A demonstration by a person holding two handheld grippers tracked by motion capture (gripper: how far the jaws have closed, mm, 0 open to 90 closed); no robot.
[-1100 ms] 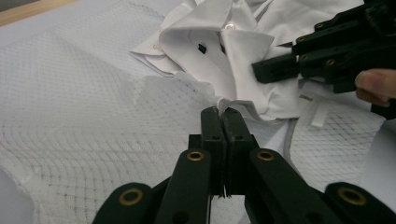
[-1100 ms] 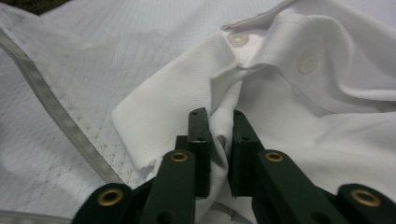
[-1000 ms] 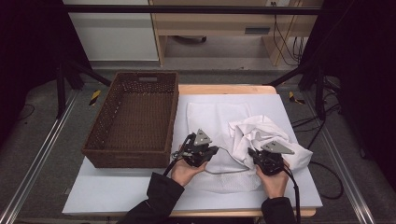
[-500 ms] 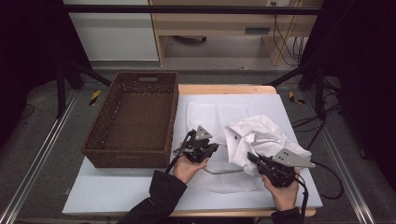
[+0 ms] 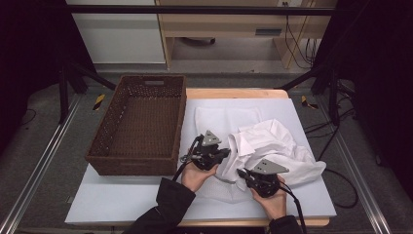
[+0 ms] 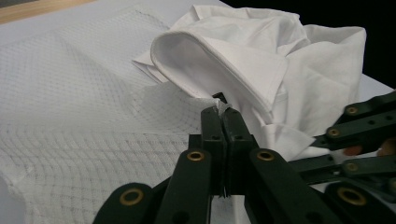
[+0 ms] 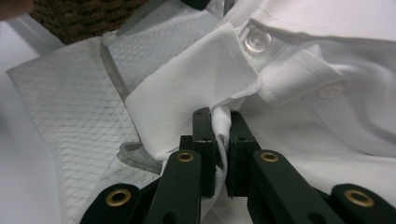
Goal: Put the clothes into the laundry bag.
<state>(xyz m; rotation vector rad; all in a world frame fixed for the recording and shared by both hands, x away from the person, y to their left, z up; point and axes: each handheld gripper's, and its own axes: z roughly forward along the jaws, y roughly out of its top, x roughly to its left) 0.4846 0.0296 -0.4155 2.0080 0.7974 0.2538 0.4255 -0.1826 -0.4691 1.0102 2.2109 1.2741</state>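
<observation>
Left hand-held gripper [image 5: 225,154] clamped shut on a thin edge of mesh bag [image 6: 93,116], jaws pressed flat together with a scrap of white netting pinched at the tips. Right hand-held gripper [image 5: 242,174] closed on a fold of white shirt [image 5: 272,146], cloth bunched between the jaws beside the button placket, a clear button [image 7: 257,39] just above the pinch. Both held low over the tabletop [image 5: 122,204] near its front edge, left hand [image 5: 197,176] and right hand [image 5: 272,201] coming in from below, dark sleeve [image 5: 163,209] on the left arm. Shirt heaped in a crumpled mound on the right half of the tabletop, collar curled upward, resting partly on the mesh bag. Mesh bag spread flat beneath and to the left of the shirt, its gridded surface reaching toward the far edge and down in front between the two hands. Woven brown basket [image 5: 139,124] standing on the left part of the tabletop, just beside the left hand-held gripper, with a handle slot in its far wall. Cables trailing from both hand-held grippers toward the front edge.
</observation>
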